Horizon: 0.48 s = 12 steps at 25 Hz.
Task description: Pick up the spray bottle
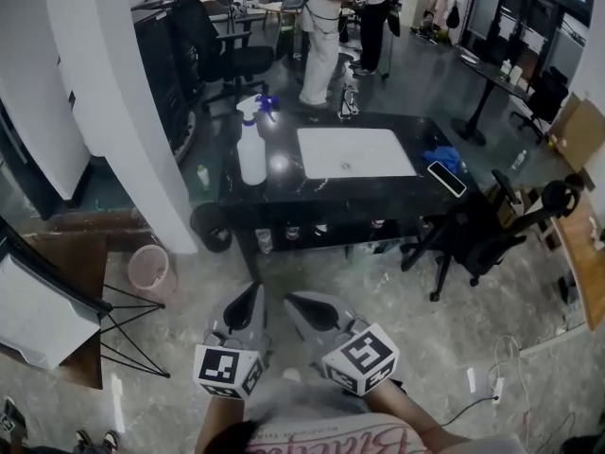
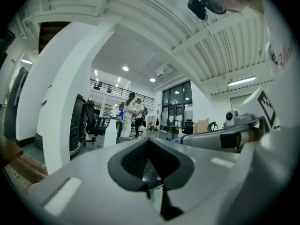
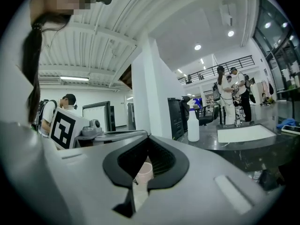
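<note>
Progress: pickup not begun; spray bottle (image 1: 251, 151) stood upright on surface (image 1: 378, 193), near left end, just beside white mat (image 1: 354, 151). Left tool (image 1: 251, 294) and right tool (image 1: 299, 303): jaws of each closed together, nothing gripped; both well apart from surface. Left to do: approach, open one tool, grip bottle, lift. Clearance: open floor between tools and near edge of surface; pillar (image 1: 123, 112) and pink bin (image 1: 149, 269) at left; office chair (image 1: 473, 239) at right.

White spray bottle (image 1: 251, 154) (blue nozzle (image 1: 268, 103)), black table (image 1: 364, 193), pink bin (image 1: 149, 268).
</note>
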Each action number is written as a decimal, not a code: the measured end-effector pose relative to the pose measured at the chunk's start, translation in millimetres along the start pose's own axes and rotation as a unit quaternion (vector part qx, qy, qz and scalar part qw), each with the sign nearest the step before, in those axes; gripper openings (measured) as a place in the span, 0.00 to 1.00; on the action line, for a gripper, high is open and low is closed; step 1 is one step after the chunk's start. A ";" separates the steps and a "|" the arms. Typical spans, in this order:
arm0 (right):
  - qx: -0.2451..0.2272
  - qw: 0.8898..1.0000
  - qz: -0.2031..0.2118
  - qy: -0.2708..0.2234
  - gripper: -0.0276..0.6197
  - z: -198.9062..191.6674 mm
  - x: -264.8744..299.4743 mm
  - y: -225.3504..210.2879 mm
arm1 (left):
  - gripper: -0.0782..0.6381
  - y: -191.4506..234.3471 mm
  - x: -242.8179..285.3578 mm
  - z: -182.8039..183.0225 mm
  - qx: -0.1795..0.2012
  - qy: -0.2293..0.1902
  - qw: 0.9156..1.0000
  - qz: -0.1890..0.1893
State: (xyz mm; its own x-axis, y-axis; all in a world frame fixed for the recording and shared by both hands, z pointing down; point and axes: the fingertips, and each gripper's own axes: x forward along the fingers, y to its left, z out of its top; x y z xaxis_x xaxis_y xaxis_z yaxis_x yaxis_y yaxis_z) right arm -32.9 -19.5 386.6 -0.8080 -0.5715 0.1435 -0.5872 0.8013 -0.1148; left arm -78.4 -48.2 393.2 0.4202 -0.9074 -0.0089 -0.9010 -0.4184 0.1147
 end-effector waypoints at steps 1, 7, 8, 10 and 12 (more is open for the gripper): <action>0.001 1.000 0.000 -0.001 0.05 1.2 4.4 -3.9 | 0.11 4.6 5.2 -0.5 0.001 0.001 1.000 0.000; 0.018 1.000 -0.011 0.003 0.05 -1.7 25.7 -32.2 | 0.11 27.0 37.1 -13.6 0.040 0.032 0.999 0.006; 0.019 1.000 -0.013 0.004 0.05 -1.1 30.3 -37.7 | 0.12 30.8 43.5 -14.4 0.037 0.034 0.999 0.005; 0.020 1.000 -0.015 0.005 0.05 0.3 39.1 -48.3 | 0.19 36.1 56.5 -16.2 0.031 0.038 0.999 -0.004; 0.024 1.000 -0.016 0.005 0.05 1.9 48.9 -60.7 | 0.24 42.1 70.7 -18.0 0.029 0.038 0.999 -0.009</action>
State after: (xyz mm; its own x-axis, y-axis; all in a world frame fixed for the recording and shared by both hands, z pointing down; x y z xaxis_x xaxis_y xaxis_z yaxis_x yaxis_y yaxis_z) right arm -36.9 -96.3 398.7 -0.7878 -0.5954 0.1576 -0.6153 0.7724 -0.1574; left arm -84.7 -129.2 415.2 0.4406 -0.8953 0.0650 -0.8974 -0.4375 0.0569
